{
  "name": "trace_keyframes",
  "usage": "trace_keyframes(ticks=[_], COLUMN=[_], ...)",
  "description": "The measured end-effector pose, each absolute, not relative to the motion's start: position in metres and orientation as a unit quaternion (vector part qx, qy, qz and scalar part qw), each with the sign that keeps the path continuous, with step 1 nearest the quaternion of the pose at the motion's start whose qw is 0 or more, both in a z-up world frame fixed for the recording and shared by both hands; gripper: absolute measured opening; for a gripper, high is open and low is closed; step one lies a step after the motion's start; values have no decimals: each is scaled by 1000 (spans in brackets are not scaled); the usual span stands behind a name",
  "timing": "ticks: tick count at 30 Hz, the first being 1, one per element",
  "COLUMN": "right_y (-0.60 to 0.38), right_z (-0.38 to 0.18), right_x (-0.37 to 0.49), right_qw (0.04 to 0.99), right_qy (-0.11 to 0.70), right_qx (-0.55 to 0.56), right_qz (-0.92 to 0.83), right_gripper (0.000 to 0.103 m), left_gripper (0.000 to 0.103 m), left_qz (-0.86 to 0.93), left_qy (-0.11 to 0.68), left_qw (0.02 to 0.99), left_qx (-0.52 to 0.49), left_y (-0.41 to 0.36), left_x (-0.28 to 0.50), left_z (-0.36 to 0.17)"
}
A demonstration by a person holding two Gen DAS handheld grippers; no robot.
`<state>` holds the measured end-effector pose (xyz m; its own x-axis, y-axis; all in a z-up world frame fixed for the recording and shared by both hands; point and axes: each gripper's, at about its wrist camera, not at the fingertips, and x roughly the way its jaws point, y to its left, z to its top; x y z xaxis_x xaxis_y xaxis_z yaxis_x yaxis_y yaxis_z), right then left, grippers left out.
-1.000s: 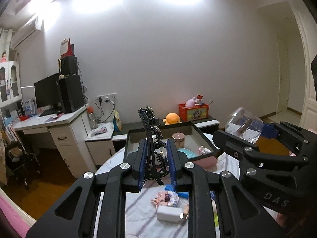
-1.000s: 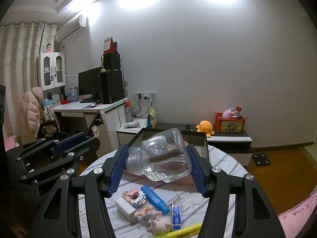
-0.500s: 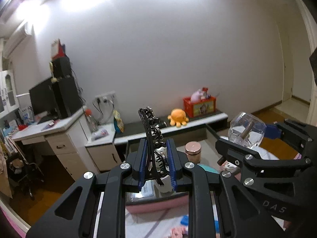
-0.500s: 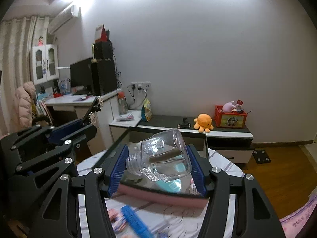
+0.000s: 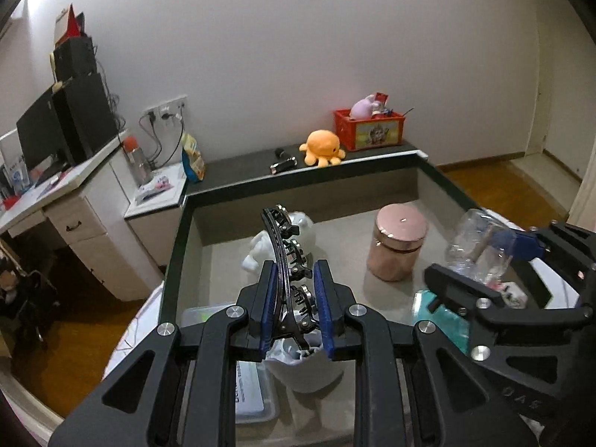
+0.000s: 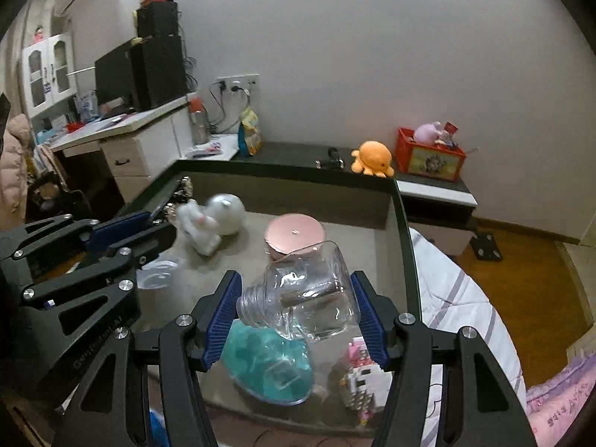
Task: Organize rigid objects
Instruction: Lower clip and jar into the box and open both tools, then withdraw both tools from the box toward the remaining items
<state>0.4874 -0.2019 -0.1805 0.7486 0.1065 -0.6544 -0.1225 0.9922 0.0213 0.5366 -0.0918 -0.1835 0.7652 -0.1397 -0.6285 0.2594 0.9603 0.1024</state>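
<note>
One black hair clip is pinched between the nearly closed pads of the left gripper, at frame centre. One clear bottle is clamped sideways in the right gripper. Below, one grey tray is seen holding one pink-lidded jar and one white figurine. No writing can be read.

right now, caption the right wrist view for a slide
Right tongs hold a clear glass bottle sideways above the tray.
</note>
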Motion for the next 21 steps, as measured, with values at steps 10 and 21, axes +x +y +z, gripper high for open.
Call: trace_keyframes(ticks=[10, 21], right_y=[-217, -194], right_z=[-166, -75], right_x=[475, 357], right_qw=[942, 976], right_qy=[333, 211], right_qx=[9, -20], right_qz=[40, 53], right_gripper=[83, 85], left_gripper=[84, 99], left_qz=[-76, -51], left_qy=[301, 164], left_qw=[947, 984], left_qx=[77, 53], left_y=[-73, -34], left_x=[512, 364], left_z=[-163, -80])
